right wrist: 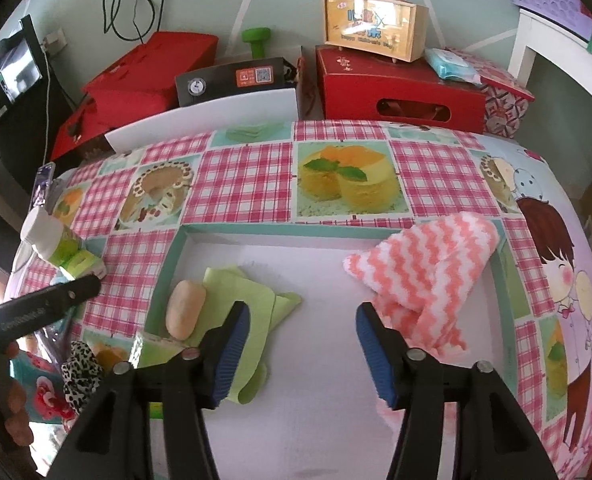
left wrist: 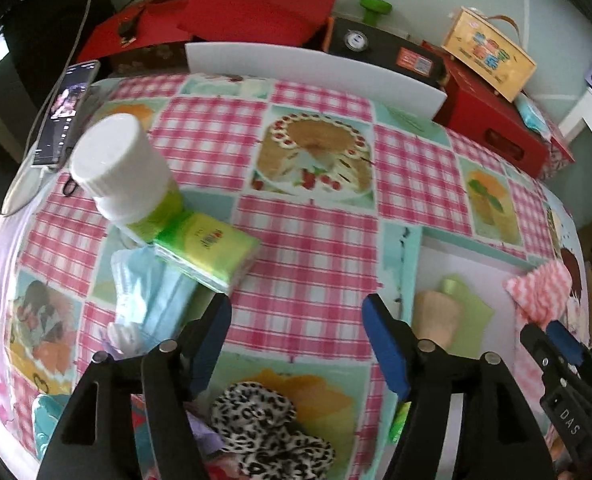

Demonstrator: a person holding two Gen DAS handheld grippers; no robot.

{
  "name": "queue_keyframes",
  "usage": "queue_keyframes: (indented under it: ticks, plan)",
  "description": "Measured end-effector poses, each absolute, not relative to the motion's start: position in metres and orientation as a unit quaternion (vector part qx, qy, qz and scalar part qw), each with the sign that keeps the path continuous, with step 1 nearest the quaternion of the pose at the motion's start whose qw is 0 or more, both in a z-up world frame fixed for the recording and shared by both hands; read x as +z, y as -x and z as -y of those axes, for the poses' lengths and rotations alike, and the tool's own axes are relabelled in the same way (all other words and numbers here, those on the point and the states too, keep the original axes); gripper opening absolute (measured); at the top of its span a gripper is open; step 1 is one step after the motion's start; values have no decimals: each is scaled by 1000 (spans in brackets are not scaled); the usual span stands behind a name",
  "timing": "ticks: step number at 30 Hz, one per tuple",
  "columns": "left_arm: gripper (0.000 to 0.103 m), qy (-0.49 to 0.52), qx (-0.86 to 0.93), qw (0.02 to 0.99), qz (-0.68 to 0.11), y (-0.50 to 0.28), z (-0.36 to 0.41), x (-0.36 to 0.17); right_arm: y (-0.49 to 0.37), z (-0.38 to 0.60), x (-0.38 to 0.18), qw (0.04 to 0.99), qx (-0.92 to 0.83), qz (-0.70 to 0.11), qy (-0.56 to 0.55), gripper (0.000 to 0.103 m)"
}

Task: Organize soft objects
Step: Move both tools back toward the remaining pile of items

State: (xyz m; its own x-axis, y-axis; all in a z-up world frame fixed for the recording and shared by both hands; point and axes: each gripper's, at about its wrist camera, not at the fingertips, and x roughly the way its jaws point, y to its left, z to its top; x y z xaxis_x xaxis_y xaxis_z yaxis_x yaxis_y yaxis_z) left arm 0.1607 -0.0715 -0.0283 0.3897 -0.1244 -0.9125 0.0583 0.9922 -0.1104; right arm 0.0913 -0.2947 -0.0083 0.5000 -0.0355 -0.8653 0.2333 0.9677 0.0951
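A phone (left wrist: 66, 116) lies beside the white-capped bottle (left wrist: 120, 172); a green dumbbell (right wrist: 256, 42) stands behind.

The white tray (right wrist: 336, 256) with a teal rim serves as landmark. Inside it, at its left, a green cloth (right wrist: 252, 304) lies crumpled flat, a beige bread-shaped soft piece (right wrist: 185, 314) resting on its left edge. At the tray's right, a pink-and-white zigzag towel (right wrist: 420, 276) lies bunched over the rim. Left of the tray lie a leopard-print scrunchie (left wrist: 268, 432), a blue mask pack (left wrist: 152, 300) and a green tissue pack (left wrist: 212, 252).
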Motion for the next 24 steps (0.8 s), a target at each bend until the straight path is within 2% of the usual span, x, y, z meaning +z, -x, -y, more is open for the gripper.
queue_keyframes:
  ticks: [3, 6, 8, 9, 10, 24]
  plan:
    - [85, 30, -40, 835, -548, -162, 65, -28, -93, 293, -11, 858, -78, -498, -99, 71]
    - [86, 36, -31, 837, -545, -164, 58, -29, -93, 292, -12, 857, -82, -501, -93, 81]
    - [94, 43, -22, 840, -540, -166, 54, -29, -93, 292, -13, 857, -85, -501, -88, 86]
    - [96, 43, -13, 843, -536, -167, 51, -29, -93, 292, -13, 857, -87, -500, -86, 92]
    - [98, 43, -3, 846, -532, -168, 48, -28, -93, 292, -13, 858, -91, -499, -84, 103]
    - [98, 65, 18, 846, -529, -167, 28, -26, -94, 291, -13, 858, -101, -498, -79, 103]
